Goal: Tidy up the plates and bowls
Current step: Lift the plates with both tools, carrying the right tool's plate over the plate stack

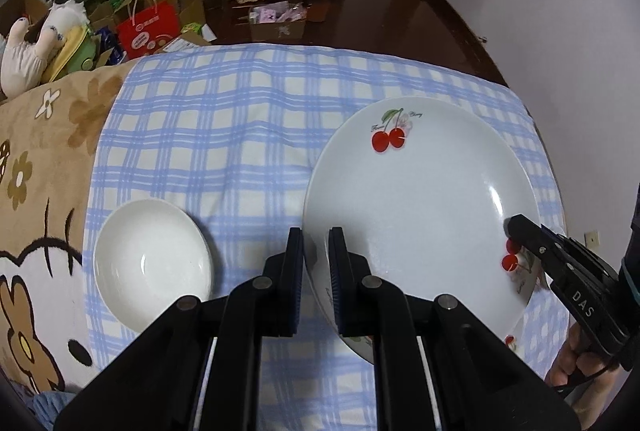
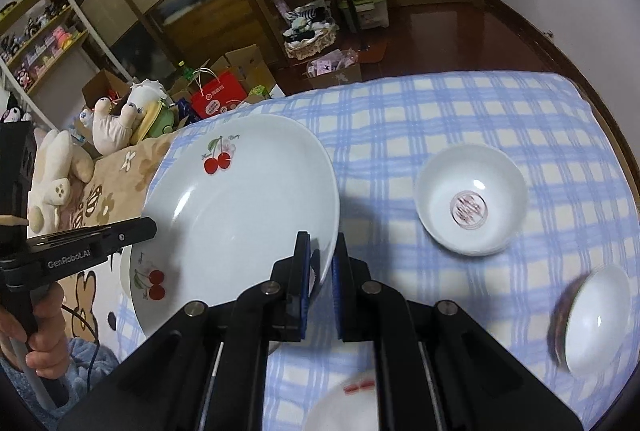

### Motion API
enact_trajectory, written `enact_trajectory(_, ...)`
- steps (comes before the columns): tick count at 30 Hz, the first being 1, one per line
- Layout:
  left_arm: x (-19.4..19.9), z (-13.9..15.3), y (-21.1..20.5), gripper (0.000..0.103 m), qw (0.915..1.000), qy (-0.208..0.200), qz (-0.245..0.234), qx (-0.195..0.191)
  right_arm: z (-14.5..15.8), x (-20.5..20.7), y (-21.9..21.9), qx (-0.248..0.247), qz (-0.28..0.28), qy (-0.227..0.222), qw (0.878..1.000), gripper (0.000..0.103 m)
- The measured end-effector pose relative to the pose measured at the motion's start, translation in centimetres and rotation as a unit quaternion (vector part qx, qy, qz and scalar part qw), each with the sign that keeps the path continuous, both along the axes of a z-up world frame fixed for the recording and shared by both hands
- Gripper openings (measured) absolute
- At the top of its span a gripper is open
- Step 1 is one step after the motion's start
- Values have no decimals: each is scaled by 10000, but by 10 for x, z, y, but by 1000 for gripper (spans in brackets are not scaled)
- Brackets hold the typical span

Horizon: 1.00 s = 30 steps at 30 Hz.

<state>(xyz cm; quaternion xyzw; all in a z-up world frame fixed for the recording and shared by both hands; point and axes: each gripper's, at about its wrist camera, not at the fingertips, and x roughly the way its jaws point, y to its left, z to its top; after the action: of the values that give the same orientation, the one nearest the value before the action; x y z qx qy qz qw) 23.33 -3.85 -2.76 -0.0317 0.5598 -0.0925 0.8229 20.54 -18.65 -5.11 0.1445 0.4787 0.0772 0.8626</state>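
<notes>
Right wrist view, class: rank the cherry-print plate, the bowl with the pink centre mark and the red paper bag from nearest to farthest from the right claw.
1. White cherry-print plate: rim between the right claw fingers.
2. White bowl with pink centre mark: right, on the checked cloth.
3. Red paper bag: far left, on the floor.

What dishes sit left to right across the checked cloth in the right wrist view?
Cherry plate, held at its rim by the right gripper → bowl with a pink emblem inside → tilted white bowl near the right edge.

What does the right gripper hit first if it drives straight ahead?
The right gripper already pinches the cherry plate at its near rim, so it pushes that plate; beyond lies checked cloth. Depth unclear.
</notes>
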Motion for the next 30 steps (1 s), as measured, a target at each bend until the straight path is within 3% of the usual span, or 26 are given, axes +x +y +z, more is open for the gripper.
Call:
enact_trajectory(13, -58, 15, -42, 10, 9989, -154, -441, 4, 15, -74, -34, -32, -341, -75, 9994, 11)
enact_trajectory(30, -119, 12, -79, 10, 9966, -267, -773, 45, 8, -151, -68, 56, -730, -131, 9972, 11)
